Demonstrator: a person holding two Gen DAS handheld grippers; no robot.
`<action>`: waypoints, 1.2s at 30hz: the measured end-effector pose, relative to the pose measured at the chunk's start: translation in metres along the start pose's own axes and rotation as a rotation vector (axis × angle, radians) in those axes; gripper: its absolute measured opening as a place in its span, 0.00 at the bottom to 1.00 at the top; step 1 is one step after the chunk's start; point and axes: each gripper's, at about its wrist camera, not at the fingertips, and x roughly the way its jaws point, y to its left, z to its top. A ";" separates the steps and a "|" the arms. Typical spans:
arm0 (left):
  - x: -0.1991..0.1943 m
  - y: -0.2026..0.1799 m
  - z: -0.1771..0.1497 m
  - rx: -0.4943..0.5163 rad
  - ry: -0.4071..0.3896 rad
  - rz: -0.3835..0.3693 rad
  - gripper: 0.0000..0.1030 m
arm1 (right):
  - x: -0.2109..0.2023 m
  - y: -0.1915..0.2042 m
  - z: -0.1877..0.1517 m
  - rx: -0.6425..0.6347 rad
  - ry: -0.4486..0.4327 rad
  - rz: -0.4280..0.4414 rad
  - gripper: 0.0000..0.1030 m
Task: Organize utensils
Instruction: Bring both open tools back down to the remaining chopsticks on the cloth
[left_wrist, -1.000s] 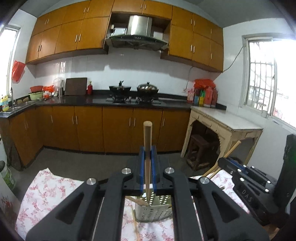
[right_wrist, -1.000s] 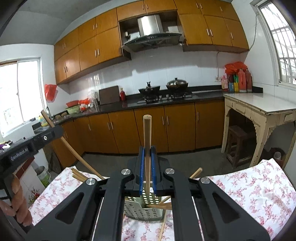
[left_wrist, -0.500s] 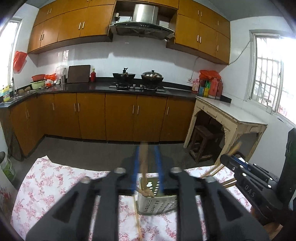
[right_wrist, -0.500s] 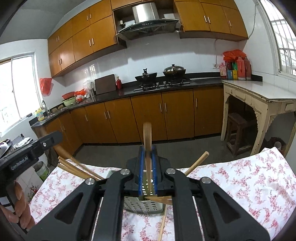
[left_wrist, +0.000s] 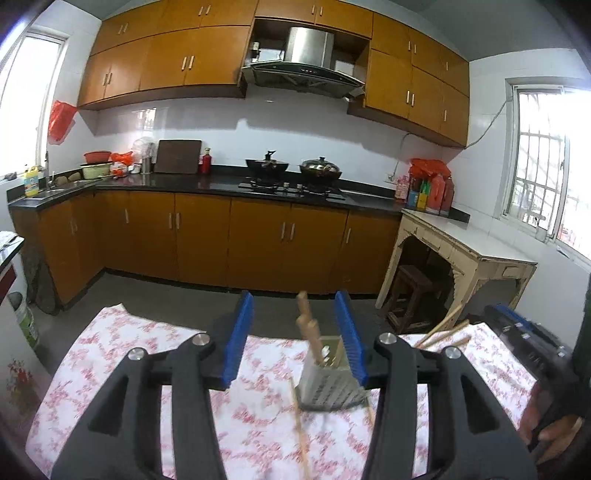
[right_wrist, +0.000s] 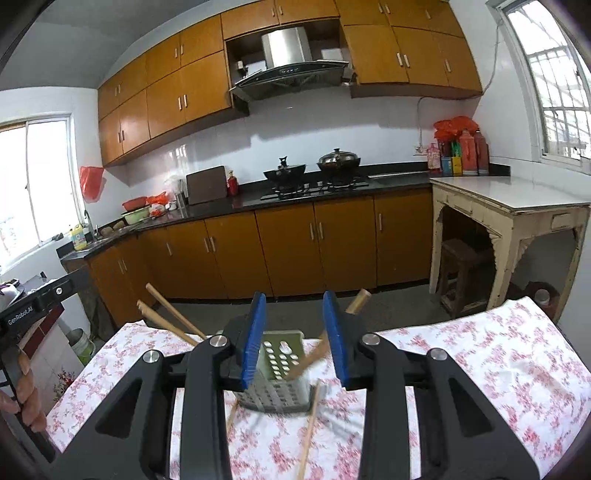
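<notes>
A perforated metal utensil holder (left_wrist: 325, 384) (right_wrist: 277, 373) stands on the flowered tablecloth (left_wrist: 122, 354) (right_wrist: 480, 354). Wooden chopsticks (left_wrist: 308, 332) stand in it, free between the blue pads of my left gripper (left_wrist: 293, 334), whose jaws are opening. My right gripper (right_wrist: 293, 334) is opening too; a chopstick (right_wrist: 356, 302) leans out of the holder just behind its right pad, untouched. More chopsticks (right_wrist: 170, 317) lean out to the left. Loose chopsticks (right_wrist: 308, 432) (left_wrist: 300, 424) lie on the cloth beside the holder.
The right gripper's body (left_wrist: 524, 343) shows at the right of the left wrist view, the left gripper's (right_wrist: 37, 306) with a hand (right_wrist: 22, 387) at the left of the right wrist view. Beyond the table's far edge are the floor, brown cabinets (right_wrist: 288, 251), a cream side table (right_wrist: 509, 206).
Both grippers held an upright chopstick a second ago. Both have let go, the jaws have spread, and the sticks now stand in the holder. Both views sank toward the table.
</notes>
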 end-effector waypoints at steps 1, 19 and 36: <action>-0.005 0.004 -0.005 -0.002 0.002 0.006 0.48 | -0.004 -0.005 -0.004 0.005 0.001 -0.005 0.33; 0.051 0.050 -0.174 -0.020 0.358 0.072 0.62 | 0.073 -0.016 -0.177 0.068 0.468 -0.023 0.32; 0.077 0.020 -0.202 0.026 0.436 -0.025 0.61 | 0.100 -0.008 -0.210 -0.031 0.531 -0.096 0.08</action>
